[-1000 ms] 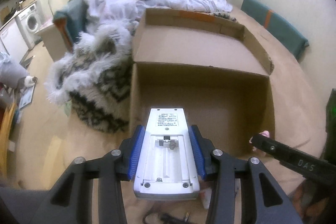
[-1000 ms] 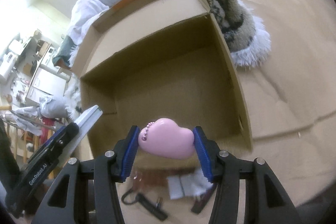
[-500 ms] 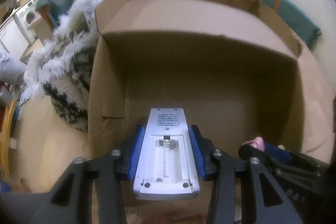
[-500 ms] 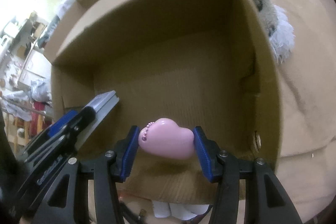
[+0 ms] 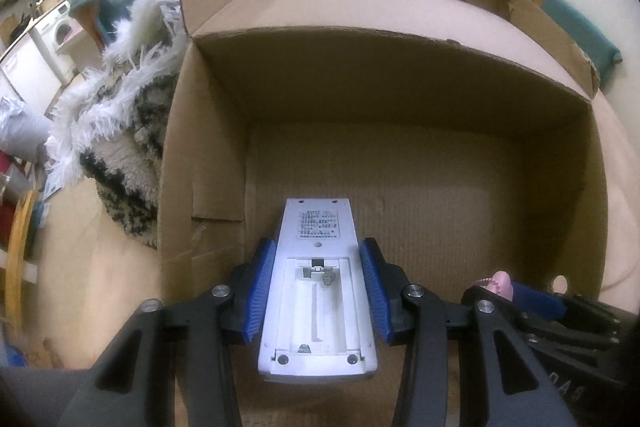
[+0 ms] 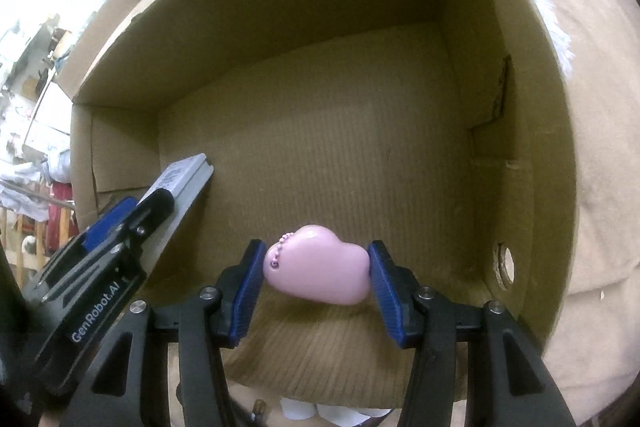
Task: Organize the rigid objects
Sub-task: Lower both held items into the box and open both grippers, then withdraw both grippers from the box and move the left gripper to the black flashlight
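My left claw point(image 5: 316, 291) is clamped on a white remote control point(image 5: 318, 287), held back-side up with its battery cover missing and the bay bare; my right claw point(image 6: 316, 277) is clamped on a pink heart-shaped charm point(image 6: 320, 269) with a bead chain point(image 6: 282, 247) at its 10 o'clock edge. Both loads hang inside the open cardboard box point(image 5: 400, 99), above its floor, and I judge neither is set down yet. The box floor shows bare from 12 o'clock round to 3 o'clock in the right wrist view, so open room lies ahead and to the right. Risks noted: the two claws work close together, the left one sitting at 9 o'clock of the heart, and a careless release could knock one tool against the other. The remote's front end leads the way down; let go from this height, it could strike nose-first and tip. The heart is rounded and glossy, gripped only at its sides, and may roll or skid on release. The near wall of the box passes just under both claws, and the left wall stands near the remote at 9 o'clock; withdrawal should go straight up to avoid snagging cardboard. A fluffy black-and-white throw point(image 5: 132, 131) presses against the box's outer left wall.
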### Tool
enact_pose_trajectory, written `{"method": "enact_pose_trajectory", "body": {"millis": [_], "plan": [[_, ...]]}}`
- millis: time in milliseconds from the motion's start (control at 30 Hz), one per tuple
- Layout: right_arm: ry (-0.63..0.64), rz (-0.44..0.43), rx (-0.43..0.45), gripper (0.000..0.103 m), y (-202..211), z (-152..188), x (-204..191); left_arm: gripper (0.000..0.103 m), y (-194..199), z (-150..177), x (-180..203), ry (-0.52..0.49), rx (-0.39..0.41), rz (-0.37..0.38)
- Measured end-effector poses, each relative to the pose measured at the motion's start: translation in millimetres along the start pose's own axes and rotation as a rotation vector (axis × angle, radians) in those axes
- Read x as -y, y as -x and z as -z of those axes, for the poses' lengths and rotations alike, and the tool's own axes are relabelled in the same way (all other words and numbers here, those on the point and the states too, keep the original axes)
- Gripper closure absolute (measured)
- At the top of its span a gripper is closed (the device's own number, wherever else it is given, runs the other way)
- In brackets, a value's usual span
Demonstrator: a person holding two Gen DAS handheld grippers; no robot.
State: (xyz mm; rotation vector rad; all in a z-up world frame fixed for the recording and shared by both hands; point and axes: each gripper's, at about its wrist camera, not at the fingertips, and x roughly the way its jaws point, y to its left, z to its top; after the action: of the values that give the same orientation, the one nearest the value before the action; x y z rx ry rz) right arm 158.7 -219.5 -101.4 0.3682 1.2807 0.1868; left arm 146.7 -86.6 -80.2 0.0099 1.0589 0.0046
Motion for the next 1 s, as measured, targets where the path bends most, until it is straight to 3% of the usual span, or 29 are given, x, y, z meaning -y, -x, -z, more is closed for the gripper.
{"method": "enact_pose_trajectory", "body": {"millis": [300,367,467,533,600,633,700,1000], "plan": [[0.014,-0.029,0.073,0.045,15,2,-4,0.063,-9,3,3,-0.01,-0.037,0.01],[0.021,-0.038,0.103,0.034,23,2,-5,0.063,-11,5,3,-0.006,-0.049,0.016],[0.029,-0.061,0.156,0.025,34,2,-7,0.063,-9,6,3,-0.002,-0.035,0.012],[0.023,-0.079,0.19,0.017,42,2,-6,0.057,-5,5,3,-0.006,-0.03,0.023],[0.007,-0.097,0.22,0.006,48,2,-3,0.039,-1,5,1,0.003,-0.025,0.042],[-0.001,-0.108,0.231,0.002,50,1,-3,0.036,2,5,1,0.007,-0.02,0.045],[-0.011,-0.129,0.247,0.001,54,0,0,0.032,5,6,1,0.006,-0.013,0.042],[-0.008,-0.094,0.286,0.0,57,0,2,0.032,28,9,15,-0.042,0.018,0.0]]}}
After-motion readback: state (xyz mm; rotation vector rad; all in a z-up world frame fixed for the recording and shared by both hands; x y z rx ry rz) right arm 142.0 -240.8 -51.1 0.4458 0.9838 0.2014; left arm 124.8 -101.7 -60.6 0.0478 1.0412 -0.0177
